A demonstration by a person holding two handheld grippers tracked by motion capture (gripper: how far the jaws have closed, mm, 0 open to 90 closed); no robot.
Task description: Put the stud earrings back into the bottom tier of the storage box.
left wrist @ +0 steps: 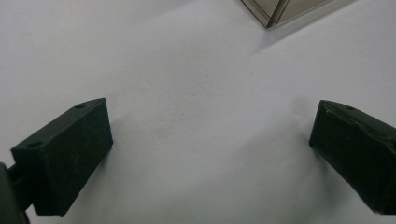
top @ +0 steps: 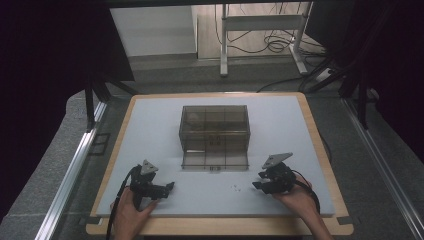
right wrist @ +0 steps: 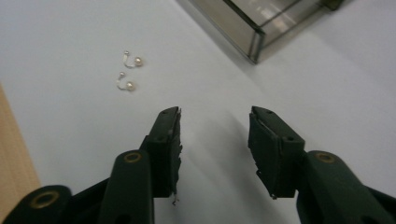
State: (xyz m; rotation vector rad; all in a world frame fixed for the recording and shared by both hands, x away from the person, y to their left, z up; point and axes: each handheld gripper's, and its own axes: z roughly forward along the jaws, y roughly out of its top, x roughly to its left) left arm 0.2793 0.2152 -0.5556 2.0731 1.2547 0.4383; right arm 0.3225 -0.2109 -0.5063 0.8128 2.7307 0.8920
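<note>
Earrings (right wrist: pixel 128 72) lie just beyond the half-open, empty right claw (right wrist: pixel 215 140); left claw (left wrist: pixel 210 149) gapes wide, empty.

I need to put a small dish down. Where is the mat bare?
Bare: left of the box, and between the left gripper and earrings. Crowded: between the drawer and right gripper.

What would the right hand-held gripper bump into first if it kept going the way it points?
Probably nothing solid: the right hand-held gripper aims at bare white table. The two pearl earrings lie off to one side, the clear box farther ahead.
</note>
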